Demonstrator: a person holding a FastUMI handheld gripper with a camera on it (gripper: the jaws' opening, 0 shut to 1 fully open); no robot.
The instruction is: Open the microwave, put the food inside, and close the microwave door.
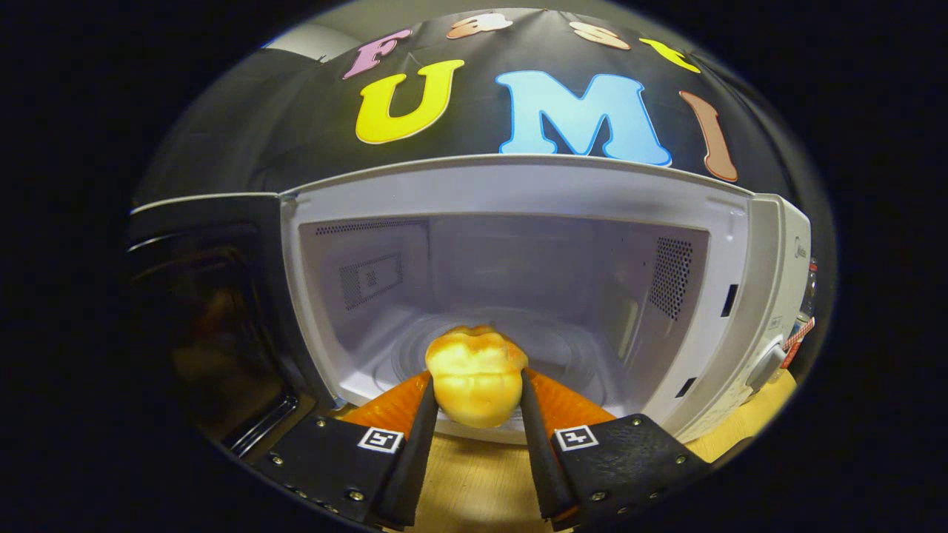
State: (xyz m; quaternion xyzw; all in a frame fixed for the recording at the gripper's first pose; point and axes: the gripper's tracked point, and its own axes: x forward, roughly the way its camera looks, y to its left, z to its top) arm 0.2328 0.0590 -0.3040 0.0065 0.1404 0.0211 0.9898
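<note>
Before the open microwave [511,222], the level gripper [476,396] clamps a bun [476,377], seemingly above the sill.

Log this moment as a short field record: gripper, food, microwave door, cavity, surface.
gripper: gripper shut on the bread roll, one finger pressing each side
food: yellow bread roll, held between the fingers, at the mouth of the cavity
microwave: white microwave, just ahead of the fingers
door: dark door swung open on the hinge side
cavity: round turntable beyond the roll, vent holes on the side walls
surface: wooden table beneath the fingers
task stage: door open, food not yet set down inside
</note>
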